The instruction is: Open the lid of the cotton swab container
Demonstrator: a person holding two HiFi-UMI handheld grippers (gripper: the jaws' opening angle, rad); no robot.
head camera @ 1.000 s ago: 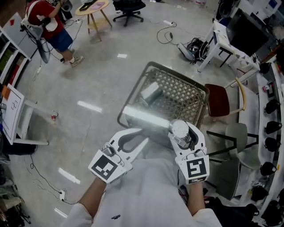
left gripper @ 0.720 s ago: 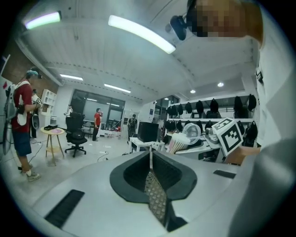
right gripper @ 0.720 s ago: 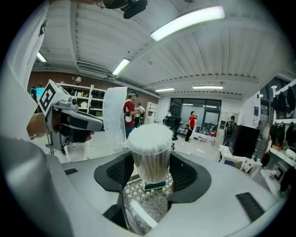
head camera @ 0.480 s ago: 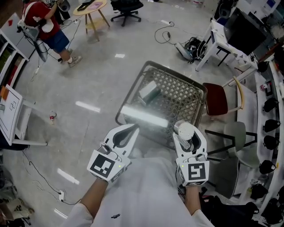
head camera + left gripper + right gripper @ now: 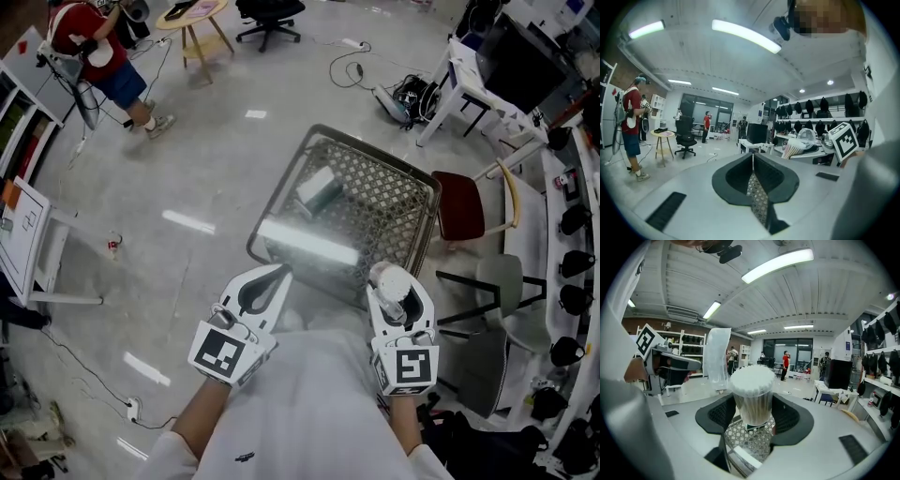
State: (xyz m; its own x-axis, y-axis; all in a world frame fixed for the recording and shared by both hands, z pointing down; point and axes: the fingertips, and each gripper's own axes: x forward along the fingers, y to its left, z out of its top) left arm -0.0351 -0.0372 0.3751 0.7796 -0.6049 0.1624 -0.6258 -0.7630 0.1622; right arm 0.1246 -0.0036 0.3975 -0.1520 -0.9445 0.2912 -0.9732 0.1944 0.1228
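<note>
The cotton swab container (image 5: 751,394) is a clear round tub packed with white-tipped swabs. It stands upright between the dark pads of my right gripper (image 5: 752,405), which is shut on its sides. Whether a clear lid covers the swab tips I cannot tell. In the head view the container (image 5: 388,277) sits in the right gripper (image 5: 391,287) just in front of my body. My left gripper (image 5: 279,274) is to its left and apart from it. Its jaws (image 5: 752,158) are pressed together with nothing between them. The left gripper (image 5: 696,364) also shows in the right gripper view, left of the container.
A wire shopping cart (image 5: 281,192) stands on the floor right ahead, with a pale box (image 5: 319,192) inside and a translucent panel (image 5: 309,244) at its near end. A red chair (image 5: 461,211), white desk (image 5: 469,84), cables and a person (image 5: 94,47) surround it.
The left gripper's jaws, spread apart a second ago, are now together and empty. The right gripper has drifted a little right and toward me with the container.
</note>
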